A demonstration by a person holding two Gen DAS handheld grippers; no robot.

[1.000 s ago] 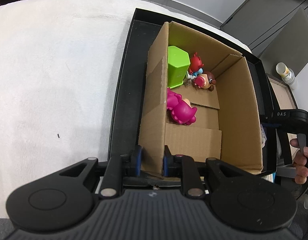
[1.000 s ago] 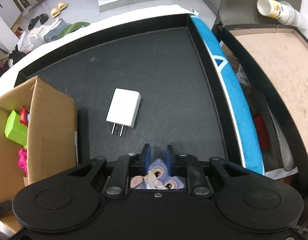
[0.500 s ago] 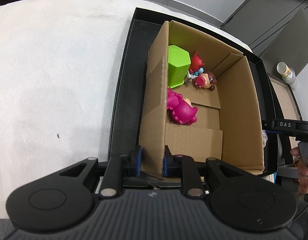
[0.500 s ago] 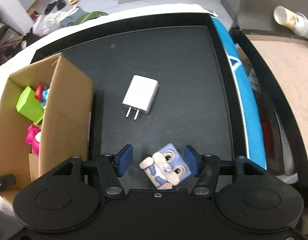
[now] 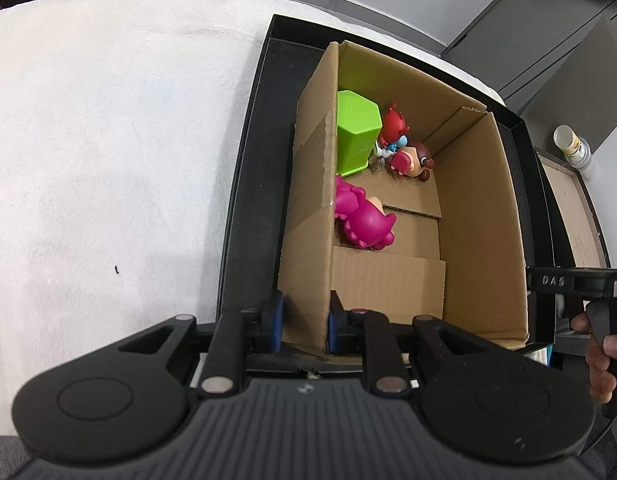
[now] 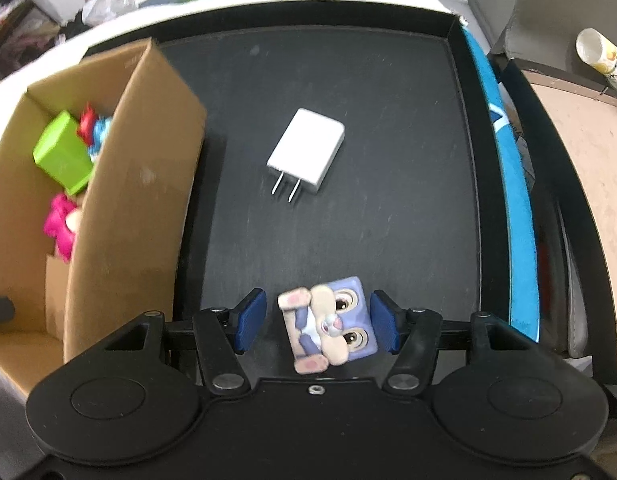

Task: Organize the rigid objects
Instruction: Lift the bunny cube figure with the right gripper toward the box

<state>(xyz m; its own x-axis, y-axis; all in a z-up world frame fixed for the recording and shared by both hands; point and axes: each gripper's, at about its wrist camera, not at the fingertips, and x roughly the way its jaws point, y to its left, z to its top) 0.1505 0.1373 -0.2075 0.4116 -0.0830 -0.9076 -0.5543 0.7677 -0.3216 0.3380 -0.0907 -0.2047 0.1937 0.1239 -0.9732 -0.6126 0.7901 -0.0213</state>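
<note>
My left gripper [image 5: 304, 320] is shut on the near left wall of the open cardboard box [image 5: 480, 220]. Inside the box lie a green cup [image 5: 354, 128], a red figure [image 5: 394, 122], a brown-haired doll head [image 5: 412, 160] and a pink figure [image 5: 364, 220]. In the right wrist view my right gripper [image 6: 317, 323] stands open over the black tray [image 6: 388, 240]. A purple bunny block [image 6: 328, 324] lies on the tray between the blue pads [image 6: 250, 320], with a gap on each side. A white plug charger [image 6: 308, 156] lies farther out on the tray.
The box [image 6: 128, 200] stands at the tray's left, beside a white cloth surface [image 5: 108, 160]. A blue edge [image 6: 512, 184] and a brown board [image 6: 588, 152] lie right of the tray, a paper cup [image 6: 600, 56] beyond. A hand [image 5: 600, 360] holds the other gripper's handle.
The right gripper's jaws have opened and let go of the bunny block, which now lies on the tray. The right view has shifted toward the box and rolled. The left gripper has not moved.
</note>
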